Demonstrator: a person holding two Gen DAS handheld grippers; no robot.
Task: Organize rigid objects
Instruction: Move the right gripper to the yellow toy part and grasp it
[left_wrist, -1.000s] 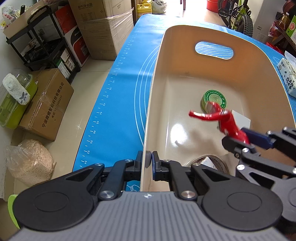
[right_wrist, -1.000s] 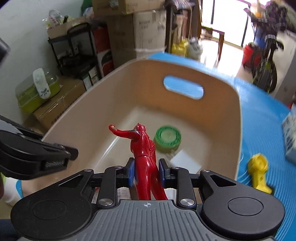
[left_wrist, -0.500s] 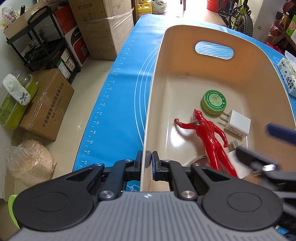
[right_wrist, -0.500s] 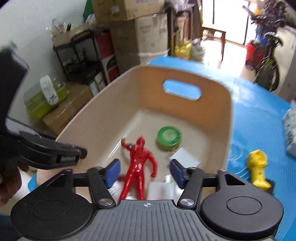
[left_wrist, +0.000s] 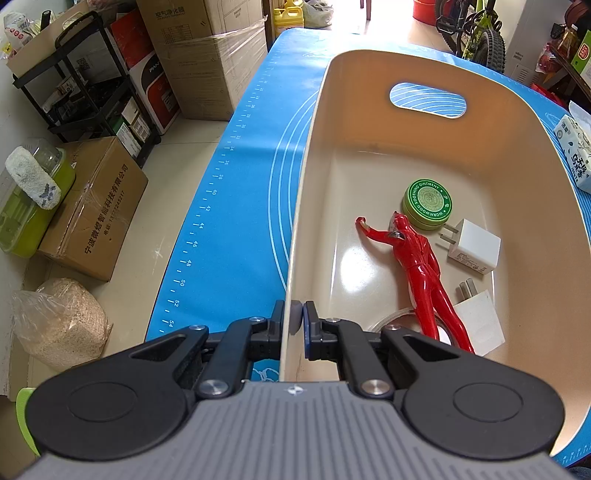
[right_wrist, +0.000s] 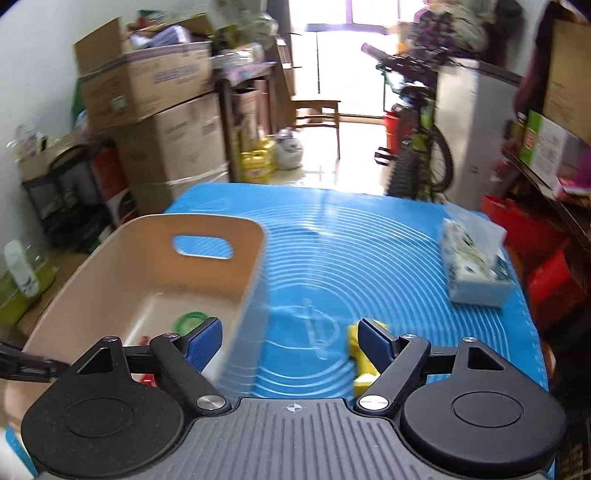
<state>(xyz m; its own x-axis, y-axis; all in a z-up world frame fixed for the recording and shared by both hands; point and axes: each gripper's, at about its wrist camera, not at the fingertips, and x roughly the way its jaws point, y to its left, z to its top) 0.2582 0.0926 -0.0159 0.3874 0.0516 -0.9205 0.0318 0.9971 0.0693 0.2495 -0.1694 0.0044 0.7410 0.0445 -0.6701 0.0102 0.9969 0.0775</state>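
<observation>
A: Left gripper (left_wrist: 297, 322)?
B: Clamped on near-left wall of beige bin (left_wrist: 295, 236); bin standing on blue mat (left_wrist: 236, 192) over desk.
A: Right gripper (right_wrist: 290, 341)?
B: Spread wide, holding nothing; poised above mat, just right of bin; yellow toy (right_wrist: 364, 363) on mat beside right finger.
A: Bin contents?
B: Red figure (left_wrist: 415, 266) lying flat on floor, one arm raised toward left wall; green ointment tin (left_wrist: 427, 204) just beyond head; white charger (left_wrist: 474, 246) to right; second white plug (left_wrist: 480, 320) beside legs, nearer camera.
A: Elsewhere on desk?
B: Tissue pack (right_wrist: 474, 266) far right, well apart from bin.
</observation>
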